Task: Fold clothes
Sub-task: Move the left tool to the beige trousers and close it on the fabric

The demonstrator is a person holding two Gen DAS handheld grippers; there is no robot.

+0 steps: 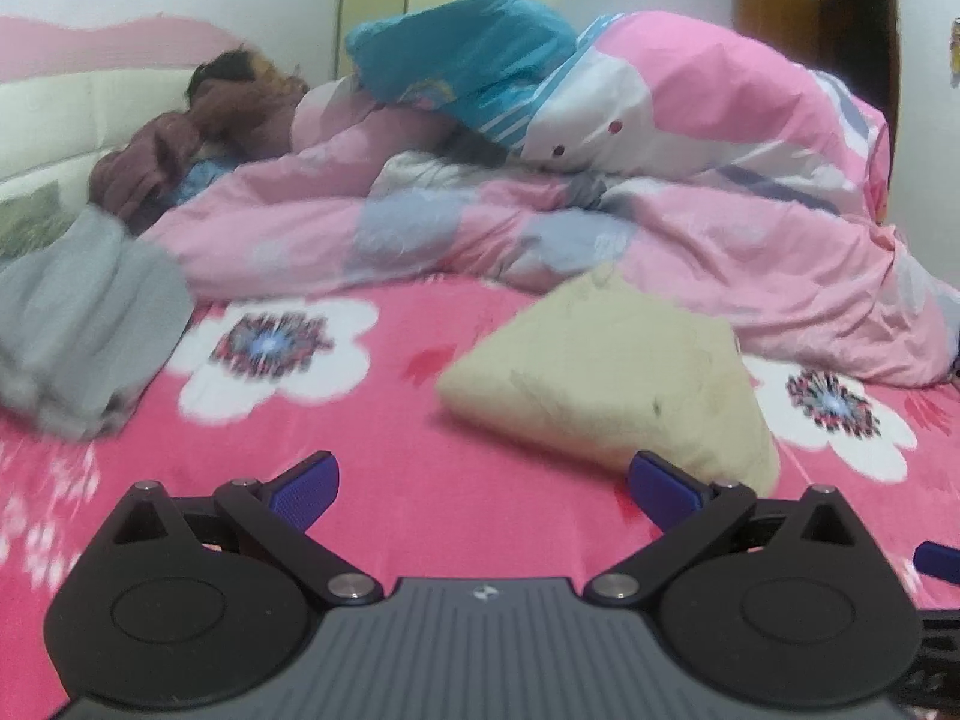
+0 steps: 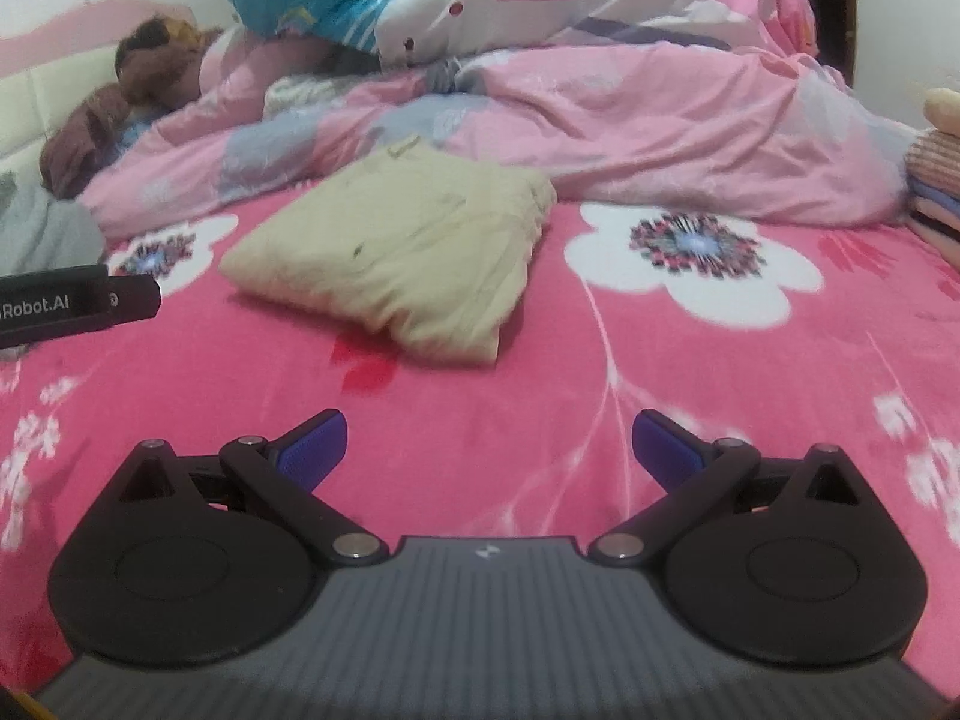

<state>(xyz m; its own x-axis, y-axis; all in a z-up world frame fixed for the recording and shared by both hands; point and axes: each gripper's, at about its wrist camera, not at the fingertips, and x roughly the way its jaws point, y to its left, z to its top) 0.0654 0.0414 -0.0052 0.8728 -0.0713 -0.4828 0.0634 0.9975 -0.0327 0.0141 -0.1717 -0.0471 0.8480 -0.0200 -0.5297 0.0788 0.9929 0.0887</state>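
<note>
Lying folded on bedsheet [image 2: 480, 396]: cream garment [image 2: 396, 258]; both hand-held grippers [image 1: 483, 489] [image 2: 489, 450] spread wide, empty

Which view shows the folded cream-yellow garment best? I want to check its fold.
The right wrist view: the folded cream-yellow garment lies whole and unobstructed on the pink floral bedsheet. The left wrist view shows it blurrier, its near corner behind a fingertip.
</note>
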